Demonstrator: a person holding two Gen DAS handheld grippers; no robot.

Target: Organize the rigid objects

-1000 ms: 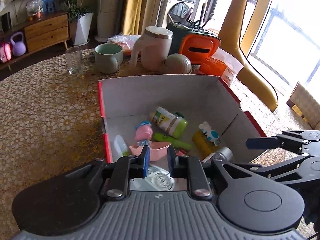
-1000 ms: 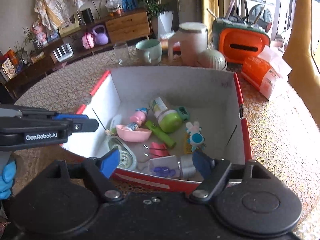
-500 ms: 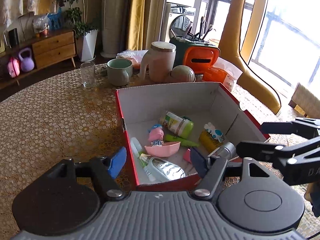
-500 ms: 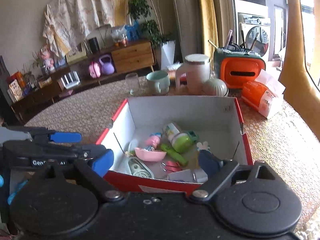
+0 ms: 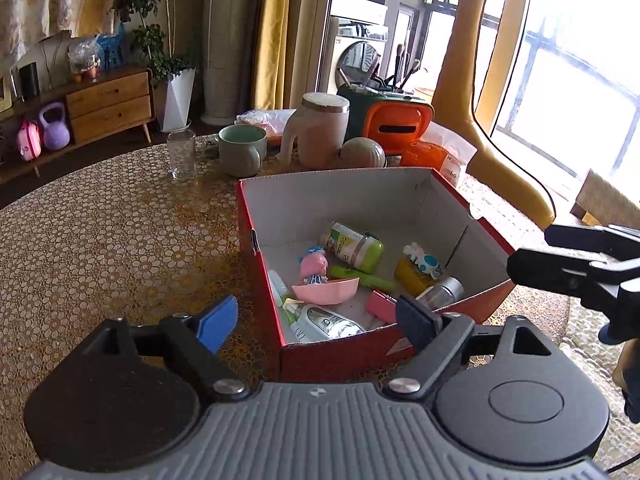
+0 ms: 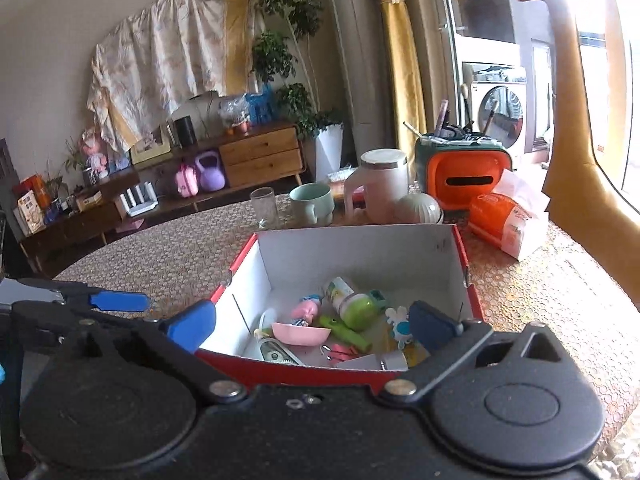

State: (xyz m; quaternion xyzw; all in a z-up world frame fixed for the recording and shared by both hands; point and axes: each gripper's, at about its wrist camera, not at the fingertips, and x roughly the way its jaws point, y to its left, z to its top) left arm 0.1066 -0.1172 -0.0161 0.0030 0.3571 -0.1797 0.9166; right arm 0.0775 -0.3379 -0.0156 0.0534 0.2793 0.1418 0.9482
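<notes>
Red cardboard box [image 5: 340, 354], on patterned tabletop [image 5: 100, 240], near centre, holding small toys and bottles; left tool [image 5: 316, 322] and right tool [image 6: 312, 326] both empty, jaws opening: best withdraw clear of near rim.

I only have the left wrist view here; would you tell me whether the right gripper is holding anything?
Observer: No, the right gripper is empty; its jaws are opening, with nothing between its pads.
Operator: Thank you. Is anything inside the red box hidden from me?
Observer: Yes, a small pale box lies against its near wall, beside a pink clip.
Operator: And what is left of the wooden dresser?
Observer: A low shelf with a white rack on it.
</notes>
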